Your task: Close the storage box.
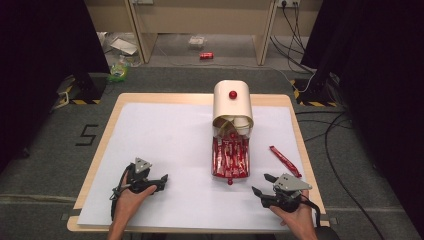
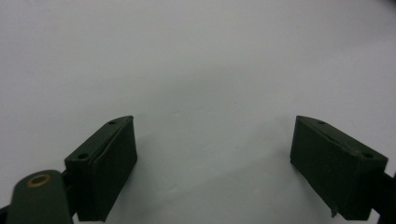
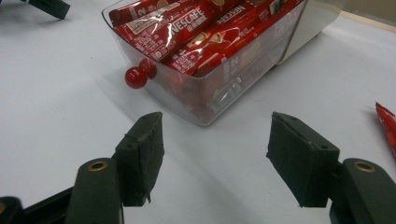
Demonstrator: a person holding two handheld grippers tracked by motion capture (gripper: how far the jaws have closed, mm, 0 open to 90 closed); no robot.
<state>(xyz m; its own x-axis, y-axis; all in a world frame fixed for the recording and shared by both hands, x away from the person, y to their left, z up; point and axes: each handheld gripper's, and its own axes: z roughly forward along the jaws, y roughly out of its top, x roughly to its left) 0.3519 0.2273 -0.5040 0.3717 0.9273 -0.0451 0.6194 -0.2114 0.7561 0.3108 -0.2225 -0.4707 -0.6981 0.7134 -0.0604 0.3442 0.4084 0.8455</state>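
At eleven o'clock from right gripper (image 1: 261, 184), jaws wide and empty: clear drawer (image 1: 230, 160) of red sachets, long axis twelve-to-six, red knob (image 3: 138, 75) nearest; left gripper (image 1: 161, 181) likewise agape, farther off.

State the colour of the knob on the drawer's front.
Red. The knob on the clear drawer shows best in the right gripper view.

The drawer's (image 3: 205, 88) far end is hidden inside the cream box (image 1: 233, 102). In the right gripper view a loose red sachet (image 3: 387, 123) is cut off by the right edge. Floor clutter (image 1: 120, 50) is too small to identify.
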